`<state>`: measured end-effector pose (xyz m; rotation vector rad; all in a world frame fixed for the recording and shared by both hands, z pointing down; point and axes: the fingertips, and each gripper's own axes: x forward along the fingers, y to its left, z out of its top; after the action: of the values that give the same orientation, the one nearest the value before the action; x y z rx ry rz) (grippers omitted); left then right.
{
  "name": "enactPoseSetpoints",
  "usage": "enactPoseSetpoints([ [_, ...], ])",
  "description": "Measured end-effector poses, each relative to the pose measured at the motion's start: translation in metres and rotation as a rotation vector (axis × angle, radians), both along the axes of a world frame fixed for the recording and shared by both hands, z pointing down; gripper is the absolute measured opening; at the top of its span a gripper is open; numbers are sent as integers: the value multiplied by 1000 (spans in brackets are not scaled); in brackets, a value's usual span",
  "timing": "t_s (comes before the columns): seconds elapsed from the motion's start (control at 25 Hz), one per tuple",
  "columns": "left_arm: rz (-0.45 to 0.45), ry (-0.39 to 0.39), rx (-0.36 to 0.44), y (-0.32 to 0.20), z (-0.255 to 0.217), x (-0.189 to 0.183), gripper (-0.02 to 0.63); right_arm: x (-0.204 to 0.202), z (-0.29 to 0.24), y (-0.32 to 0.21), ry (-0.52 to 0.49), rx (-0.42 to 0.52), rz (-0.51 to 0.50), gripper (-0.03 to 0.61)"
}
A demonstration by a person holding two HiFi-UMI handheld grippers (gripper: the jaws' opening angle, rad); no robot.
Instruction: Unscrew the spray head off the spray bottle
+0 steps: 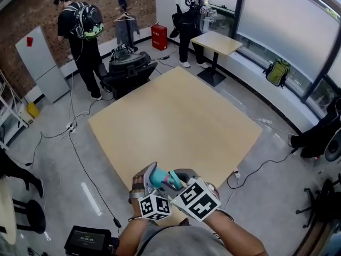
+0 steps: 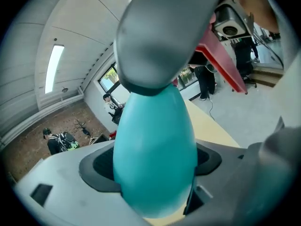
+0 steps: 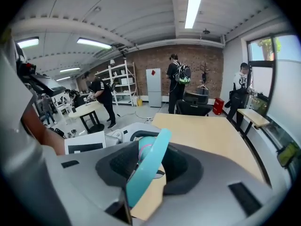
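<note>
Down at the bottom centre of the head view, both tools meet over the near edge of the worktop [image 1: 176, 116], and the bottle [image 2: 155, 140] is up in the air between them, not resting on anything.

The left tongs [image 2: 151, 166] are clamped wide on the teal belly of the bottle. Both dark pads press its sides, so that's the anchor hand, there to stop the body turning. The neck points away from that camera, with the grey spray head [image 2: 160, 36] filling the top of the frame and its dark collar [image 2: 141, 89] sitting tight on the neck. By the look of it, the head's not off yet.

The right tongs [image 3: 151, 166] come in from the other side, jaws partway apart, with the teal trigger [image 3: 155, 149] standing edge-on between the pads. There's a gap to the right-hand pad, so I read that as a loose straddle, not a bite. That would fit lining up for the next twist: one hand locks the body, the other takes the head. A slip on that thin trigger is the risk, and the collar may be the better purchase.
</note>
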<state>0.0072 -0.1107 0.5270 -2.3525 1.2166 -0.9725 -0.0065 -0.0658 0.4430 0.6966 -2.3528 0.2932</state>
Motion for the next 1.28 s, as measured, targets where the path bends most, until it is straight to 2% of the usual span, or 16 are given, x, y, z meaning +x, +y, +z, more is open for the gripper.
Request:
enactPoseSetpoints([
  [0.16, 95, 73, -74, 9, 4, 12, 410, -2, 0, 7, 47, 41, -62, 142],
  [0.24, 174, 111, -117, 16, 8, 19, 408, -3, 1, 12, 96, 74, -143, 141],
  [0.32, 291, 141, -165, 31, 8, 28, 408, -4, 0, 26, 174, 126, -310, 141],
  [0.44, 506, 146, -233, 64, 7, 43, 408, -2, 0, 59, 305, 223, -692, 141],
  [0.52, 622, 132, -274, 81, 10, 52, 407, 4, 3, 75, 361, 259, -902, 141],
  [0.64, 727, 128, -317, 97, 14, 59, 407, 12, 7, 89, 389, 292, -1096, 141],
  [0.72, 716, 135, -315, 96, 15, 59, 407, 13, 9, 89, 389, 333, -1126, 143],
  [0.8, 616, 187, -297, 81, 12, 55, 407, 10, 6, 76, 368, 398, -1041, 143],
  [0.84, 530, 228, -285, 69, 9, 50, 407, 8, 1, 64, 345, 440, -947, 143],
  [0.92, 320, 293, -244, 38, 4, 33, 407, 11, -22, 29, 231, 511, -661, 180],
  [0.96, 218, 310, -217, 22, 3, 22, 407, 15, -40, 11, 116, 507, -482, 234],
  [1.0, 130, 323, -190, 8, 2, 9, 408, 21, -58, -4, -43, 460, -294, 267],
  [1.08, -4, 335, -131, -13, 0, -13, 407, 32, -81, -18, -392, 268, 37, 275],
  [1.16, -85, 314, -65, -25, -4, -27, 408, 30, -78, -17, -654, 53, 254, 275],
  [1.2, -103, 289, -34, -27, -5, -30, 408, 25, -69, -17, -734, -35, 327, 275],
  [1.28, -106, 213, 20, -29, -5, -26, 408, 14, -49, -18, -785, -137, 415, 275],
])
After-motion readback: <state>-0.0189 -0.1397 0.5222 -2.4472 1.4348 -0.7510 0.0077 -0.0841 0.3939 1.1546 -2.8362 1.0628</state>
